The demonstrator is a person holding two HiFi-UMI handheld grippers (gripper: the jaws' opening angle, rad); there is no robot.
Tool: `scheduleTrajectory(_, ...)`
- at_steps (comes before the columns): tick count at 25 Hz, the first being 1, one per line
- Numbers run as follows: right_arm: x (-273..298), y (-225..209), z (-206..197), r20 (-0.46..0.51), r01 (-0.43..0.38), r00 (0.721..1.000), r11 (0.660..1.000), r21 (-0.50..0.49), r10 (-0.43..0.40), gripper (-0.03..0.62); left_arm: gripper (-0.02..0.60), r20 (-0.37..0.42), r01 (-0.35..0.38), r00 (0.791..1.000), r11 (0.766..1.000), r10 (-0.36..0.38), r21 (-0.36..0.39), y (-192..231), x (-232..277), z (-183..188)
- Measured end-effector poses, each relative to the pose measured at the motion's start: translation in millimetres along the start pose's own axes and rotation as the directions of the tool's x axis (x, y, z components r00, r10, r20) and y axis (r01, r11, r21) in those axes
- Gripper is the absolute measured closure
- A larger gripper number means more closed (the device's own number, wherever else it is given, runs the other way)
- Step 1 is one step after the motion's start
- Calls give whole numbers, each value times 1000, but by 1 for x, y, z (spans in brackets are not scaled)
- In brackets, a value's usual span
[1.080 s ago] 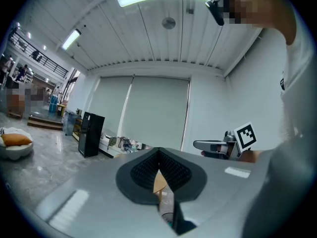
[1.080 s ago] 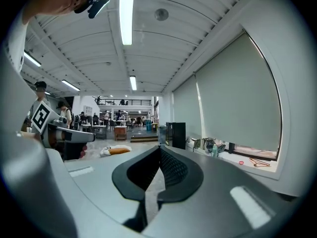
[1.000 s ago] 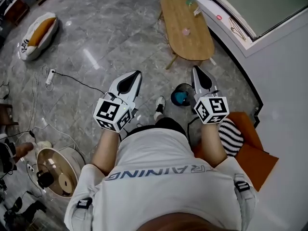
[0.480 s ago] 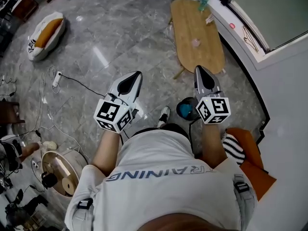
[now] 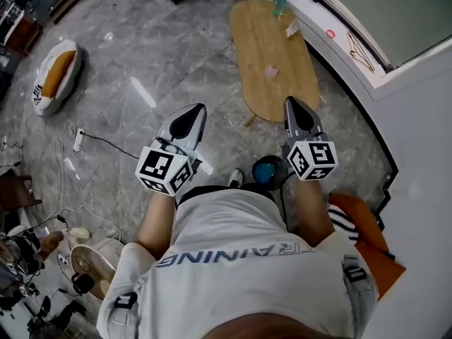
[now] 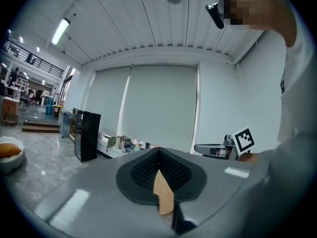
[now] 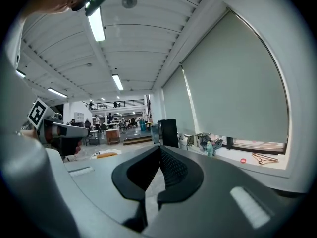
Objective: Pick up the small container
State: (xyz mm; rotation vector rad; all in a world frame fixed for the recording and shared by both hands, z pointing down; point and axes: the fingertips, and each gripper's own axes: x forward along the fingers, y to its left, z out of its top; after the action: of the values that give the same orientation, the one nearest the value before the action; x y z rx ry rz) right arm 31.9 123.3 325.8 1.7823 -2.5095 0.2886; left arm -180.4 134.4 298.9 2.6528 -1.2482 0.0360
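The small container (image 5: 271,70) is a little pink pot standing near the middle of an oval wooden table (image 5: 254,34) ahead of me. It shows only in the head view. My left gripper (image 5: 198,109) is held out at waist height, left of the table's near end, with its jaws shut and nothing between them (image 6: 158,152). My right gripper (image 5: 291,102) points at the table's near right edge, well short of the container, also shut and empty (image 7: 159,148). Both grippers are up in the air, touching nothing.
A green bottle (image 5: 281,1) and a small white item (image 5: 291,27) lie at the table's far end by a window ledge (image 5: 353,55). A teal round object (image 5: 267,171) sits on the floor by my feet. A striped cushion (image 5: 346,217) lies right, an orange-and-white cushion (image 5: 53,76) far left.
The view has moved forward: the teal object has slid closer to my feet and the table sits a little nearer. Both grippers keep the same pose, shut.
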Motion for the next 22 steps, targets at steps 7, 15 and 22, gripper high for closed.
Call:
scheduleTrajectory(7,27,-65,11,-5,64,998,998,14,-64,582,581,-18,66,998,998,-66,-5,-1,81,7)
scheduleTrajectory(15,76,-115,21,-12,152,988,988,25,-151,582,581,-40,165,985,986,-166,-25,24,169,10)
scheduleTrajectory(22,143,-152,38,-37,263,964,964,27,-262,582,581,-68,294,953,955,-296,-41,67,266,28)
